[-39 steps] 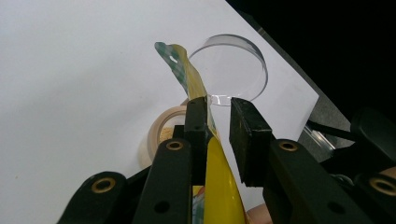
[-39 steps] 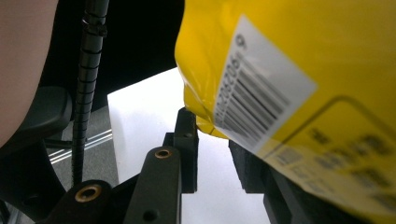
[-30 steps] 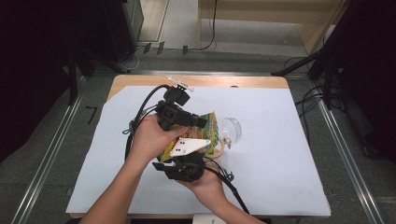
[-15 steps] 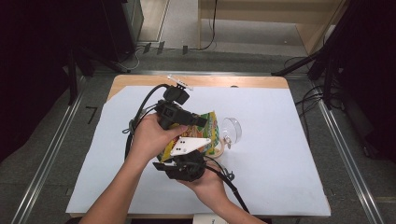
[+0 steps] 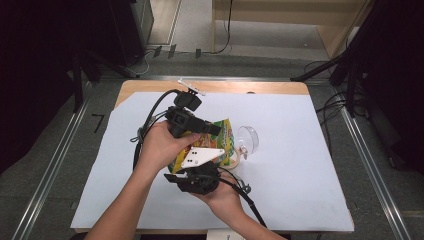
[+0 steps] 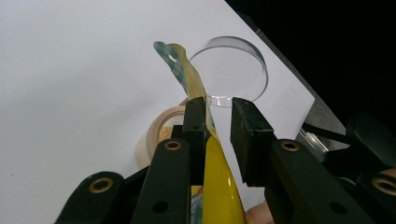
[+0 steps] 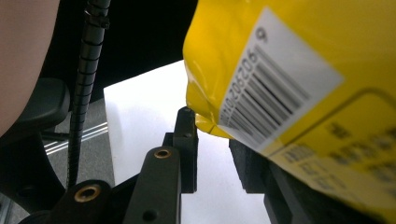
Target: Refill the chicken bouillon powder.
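Looks like bag-opening step. Glossy yellow plastic snack bag (image 5: 220,145) held up mid-surface, just beside clear round plastic lid (image 5: 248,139). Left tool (image 6: 219,122) spread, bag edge against one jaw. Right tool (image 7: 212,149) spread under bag's bottom corner. Next: both need pinching, then pull apart, I guess.

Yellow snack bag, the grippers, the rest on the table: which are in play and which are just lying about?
In play:
- yellow snack bag
- left gripper
- right gripper

Lying about:
- clear round dish, on its side
- tape roll
- white sheet over the table
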Action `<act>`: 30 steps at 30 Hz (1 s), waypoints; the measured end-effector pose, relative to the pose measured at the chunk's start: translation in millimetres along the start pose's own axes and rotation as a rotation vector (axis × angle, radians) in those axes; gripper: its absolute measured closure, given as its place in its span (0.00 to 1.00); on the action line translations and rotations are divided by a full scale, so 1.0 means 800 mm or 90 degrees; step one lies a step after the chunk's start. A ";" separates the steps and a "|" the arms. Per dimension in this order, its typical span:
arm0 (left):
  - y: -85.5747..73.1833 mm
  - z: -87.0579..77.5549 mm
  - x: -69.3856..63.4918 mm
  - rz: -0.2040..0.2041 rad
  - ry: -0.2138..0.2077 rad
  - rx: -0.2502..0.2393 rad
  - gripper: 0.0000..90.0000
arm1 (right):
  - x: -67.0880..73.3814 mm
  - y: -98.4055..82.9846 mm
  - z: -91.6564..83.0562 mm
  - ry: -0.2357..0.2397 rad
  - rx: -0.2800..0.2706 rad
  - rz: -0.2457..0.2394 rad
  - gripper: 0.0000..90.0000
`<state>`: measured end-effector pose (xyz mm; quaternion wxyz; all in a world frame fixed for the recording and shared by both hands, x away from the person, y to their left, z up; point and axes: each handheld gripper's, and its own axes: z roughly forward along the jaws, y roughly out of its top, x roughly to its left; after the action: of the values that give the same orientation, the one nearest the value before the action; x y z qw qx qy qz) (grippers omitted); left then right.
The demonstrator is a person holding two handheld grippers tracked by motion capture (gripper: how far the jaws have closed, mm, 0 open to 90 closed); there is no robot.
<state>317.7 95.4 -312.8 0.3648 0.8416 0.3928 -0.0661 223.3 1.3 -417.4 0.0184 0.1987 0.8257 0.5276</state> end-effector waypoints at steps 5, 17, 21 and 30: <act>0.000 0.000 0.001 0.000 0.000 0.005 0.85 | 0.000 0.000 0.001 -0.002 0.000 -0.003 0.81; -0.001 0.004 0.000 0.004 0.005 0.010 0.85 | -0.001 -0.003 0.002 -0.002 0.000 0.000 0.82; -0.001 0.004 0.000 0.005 0.005 0.010 0.85 | 0.000 -0.003 0.002 -0.003 -0.001 0.000 0.83; 0.000 0.001 -0.006 0.015 0.010 0.001 0.85 | 0.001 -0.002 0.001 -0.006 -0.008 -0.004 0.83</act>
<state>314.4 92.5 -311.5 0.3618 0.8470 0.3855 -0.0552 222.5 1.4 -418.8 0.0253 0.1988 0.8230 0.5315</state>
